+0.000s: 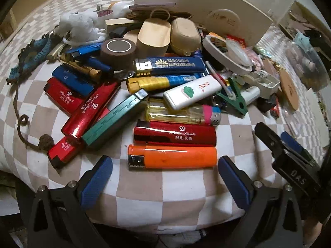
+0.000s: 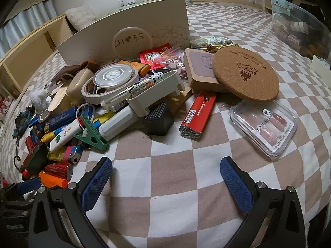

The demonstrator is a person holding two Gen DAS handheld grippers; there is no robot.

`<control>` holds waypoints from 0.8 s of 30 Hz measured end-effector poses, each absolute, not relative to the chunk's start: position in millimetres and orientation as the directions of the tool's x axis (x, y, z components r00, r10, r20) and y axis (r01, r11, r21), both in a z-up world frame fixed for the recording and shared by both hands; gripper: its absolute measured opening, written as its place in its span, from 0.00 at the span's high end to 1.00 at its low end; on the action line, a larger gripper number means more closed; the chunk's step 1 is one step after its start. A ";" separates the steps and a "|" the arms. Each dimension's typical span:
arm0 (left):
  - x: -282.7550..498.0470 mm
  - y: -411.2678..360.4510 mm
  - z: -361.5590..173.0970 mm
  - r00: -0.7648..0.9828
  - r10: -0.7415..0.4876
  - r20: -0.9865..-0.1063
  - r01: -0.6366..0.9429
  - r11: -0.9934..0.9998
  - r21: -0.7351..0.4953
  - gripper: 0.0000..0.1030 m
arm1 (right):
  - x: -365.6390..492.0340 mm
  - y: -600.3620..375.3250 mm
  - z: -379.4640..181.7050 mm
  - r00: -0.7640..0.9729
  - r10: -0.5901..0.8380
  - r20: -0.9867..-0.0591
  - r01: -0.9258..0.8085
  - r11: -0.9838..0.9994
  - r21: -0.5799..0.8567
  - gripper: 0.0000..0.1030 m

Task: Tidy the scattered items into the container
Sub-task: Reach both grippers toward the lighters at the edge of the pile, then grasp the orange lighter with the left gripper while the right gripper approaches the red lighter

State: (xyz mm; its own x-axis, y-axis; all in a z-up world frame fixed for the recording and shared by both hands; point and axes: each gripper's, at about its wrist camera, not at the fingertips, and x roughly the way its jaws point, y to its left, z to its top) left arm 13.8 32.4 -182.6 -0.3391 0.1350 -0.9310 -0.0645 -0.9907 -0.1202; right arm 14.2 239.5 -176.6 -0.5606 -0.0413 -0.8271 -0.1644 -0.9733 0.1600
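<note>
A heap of small items lies on a checked cloth in front of a cream shoe box [image 2: 124, 37]. Nearest my left gripper [image 1: 164, 167] is an orange lighter [image 1: 173, 157], with a red lighter [image 1: 175, 133] just behind it; the gripper is open and empty, its fingers either side of the orange lighter's near edge. Several more lighters, a green clip [image 1: 234, 95] and a brown tape roll [image 1: 119, 50] lie further back. My right gripper [image 2: 165, 171] is open and empty over bare cloth, short of a red lighter [image 2: 197, 115] and a black block [image 2: 158, 118].
A cork coaster [image 2: 246, 72] leans on a tan box [image 2: 199, 72]. A clear nail case [image 2: 266, 126] lies right. A clear plastic bin [image 2: 298, 24] stands at the far right. A blue crochet cord [image 1: 31, 53] lies left. My right gripper shows in the left wrist view [image 1: 289, 150].
</note>
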 end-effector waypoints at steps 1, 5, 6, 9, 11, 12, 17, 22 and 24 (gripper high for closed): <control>15.3 35.3 -183.4 -0.344 0.117 -0.932 -0.075 -0.992 -0.097 0.02 | 14.7 239.0 -176.4 -0.561 -0.040 -0.827 -0.164 -0.974 0.158 0.00; 22.2 36.4 -183.0 -0.376 0.087 -0.922 -0.098 -0.994 -0.053 0.05 | 14.1 237.4 -176.6 -0.558 -0.032 -0.829 -0.163 -0.976 0.147 0.00; 22.8 34.5 -182.0 -0.380 0.088 -0.921 -0.098 -0.994 -0.054 0.08 | 14.1 236.9 -176.7 -0.557 -0.027 -0.830 -0.163 -0.976 0.142 0.00; 24.3 25.7 -177.5 -0.400 0.095 -0.912 -0.089 -0.994 -0.064 0.19 | 15.8 232.5 -177.1 -0.552 -0.002 -0.834 -0.163 -0.980 0.111 0.00; 24.7 21.8 -177.2 -0.395 0.119 -0.911 -0.100 -0.991 -0.086 0.19 | 18.1 229.5 -177.1 -0.552 0.011 -0.834 -0.160 -0.983 0.093 0.00; 25.8 20.5 -177.0 -0.397 0.124 -0.909 -0.106 -0.990 -0.089 0.19 | 18.3 228.6 -177.3 -0.551 0.013 -0.834 -0.159 -0.983 0.090 0.00; 28.3 16.6 -173.0 -0.400 0.146 -0.905 -0.113 -0.987 -0.109 0.19 | 20.4 226.7 -174.9 -0.540 -0.007 -0.842 -0.148 -0.983 0.104 0.00; 30.1 -6.3 -169.1 -0.412 0.136 -0.901 -0.078 -0.990 -0.114 0.19 | 22.4 213.2 -173.9 -0.536 -0.025 -0.844 -0.110 -0.989 0.099 0.00; 31.5 -14.0 -168.0 -0.416 0.129 -0.900 -0.062 -0.992 -0.113 0.19 | 22.5 205.4 -173.7 -0.533 -0.035 -0.845 -0.089 -0.991 0.098 0.00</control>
State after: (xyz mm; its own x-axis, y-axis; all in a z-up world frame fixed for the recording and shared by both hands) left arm 31.5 -14.0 -168.0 -0.4164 0.1288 -0.9000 -0.0616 -0.9916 -0.1135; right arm 22.5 205.4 -173.7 -0.5330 -0.0354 -0.8454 -0.0890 -0.9912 0.0976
